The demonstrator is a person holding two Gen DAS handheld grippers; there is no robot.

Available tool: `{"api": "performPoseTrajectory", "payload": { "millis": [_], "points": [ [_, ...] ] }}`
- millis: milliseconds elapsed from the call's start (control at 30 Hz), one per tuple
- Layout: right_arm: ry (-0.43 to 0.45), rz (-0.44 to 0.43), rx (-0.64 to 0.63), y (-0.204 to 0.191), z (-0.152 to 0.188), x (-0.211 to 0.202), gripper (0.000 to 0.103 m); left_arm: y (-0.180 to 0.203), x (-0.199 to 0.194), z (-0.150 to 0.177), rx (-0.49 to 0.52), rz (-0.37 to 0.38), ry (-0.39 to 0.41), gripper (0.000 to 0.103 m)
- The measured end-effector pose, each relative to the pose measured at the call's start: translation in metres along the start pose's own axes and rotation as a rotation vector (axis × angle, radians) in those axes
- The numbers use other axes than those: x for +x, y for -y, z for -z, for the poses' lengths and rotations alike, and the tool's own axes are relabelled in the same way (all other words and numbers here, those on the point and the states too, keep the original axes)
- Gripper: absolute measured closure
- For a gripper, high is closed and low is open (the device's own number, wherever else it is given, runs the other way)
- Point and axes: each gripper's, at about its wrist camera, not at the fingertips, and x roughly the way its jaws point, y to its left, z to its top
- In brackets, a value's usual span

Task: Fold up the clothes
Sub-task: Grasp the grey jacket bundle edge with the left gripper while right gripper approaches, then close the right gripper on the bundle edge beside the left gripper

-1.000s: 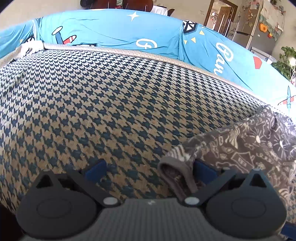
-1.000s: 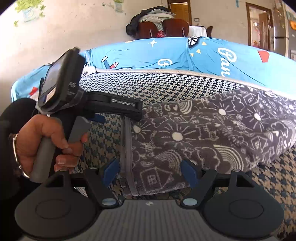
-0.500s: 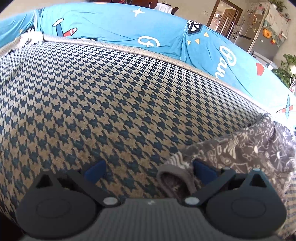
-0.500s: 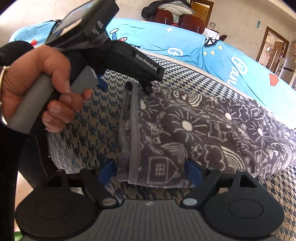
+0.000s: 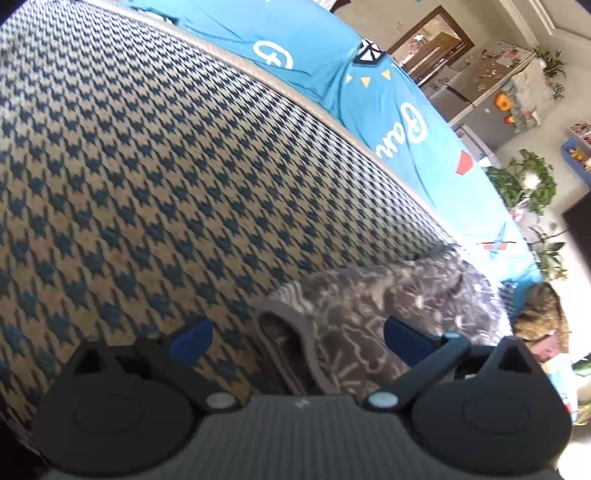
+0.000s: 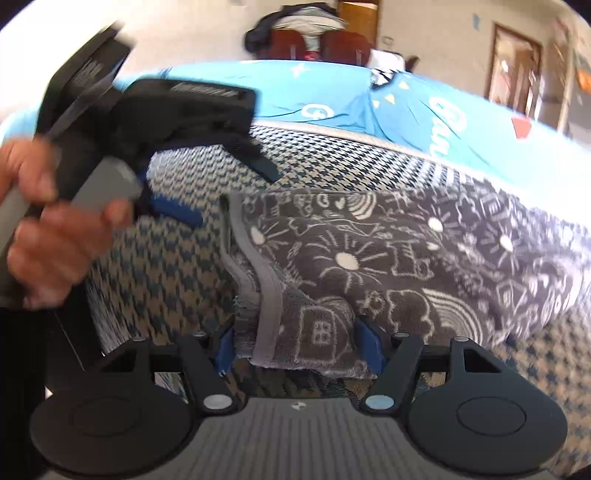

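Rolled leftward since earlier, the left hand-held gripper (image 5: 295, 339) is held open beside the grey garment's (image 6: 369, 266) hem; the right hand-held gripper (image 6: 297, 349) is seen closing around its lower-centre corner.

walls: pale plaster (image 6: 192, 33) | doors: brown wooden doorway (image 5: 430, 44) | furniture: fridge (image 5: 484, 96) with magnets, two dark red chairs (image 6: 321, 44) | plants: leafy green (image 5: 524, 184) | light: bright daylight
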Motion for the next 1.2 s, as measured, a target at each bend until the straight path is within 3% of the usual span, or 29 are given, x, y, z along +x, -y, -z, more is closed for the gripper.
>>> {"api": "performPoseTrajectory", "payload": {
  "millis": [433,600,800,1033,1200],
  "points": [
    [-0.005,-0.085,0.208,0.027,-0.016,-0.002,0.042,-0.006,0.021,0.024,-0.084,0.210,-0.219,0.000],
    [-0.004,-0.098,0.257,0.034,-0.022,-0.003,0.043,0.002,0.031,0.028,-0.076,0.217,-0.236,0.000],
    [-0.007,-0.077,0.183,0.027,-0.020,-0.008,0.043,0.012,0.046,0.030,-0.107,0.335,-0.288,0.000],
    [-0.012,-0.041,-0.011,0.005,-0.017,-0.021,0.042,0.019,0.050,0.032,-0.077,0.332,-0.281,0.000],
    [-0.017,-0.036,-0.128,-0.003,-0.013,-0.025,0.035,0.021,0.049,0.030,-0.071,0.335,-0.278,0.000]
  ]
}}
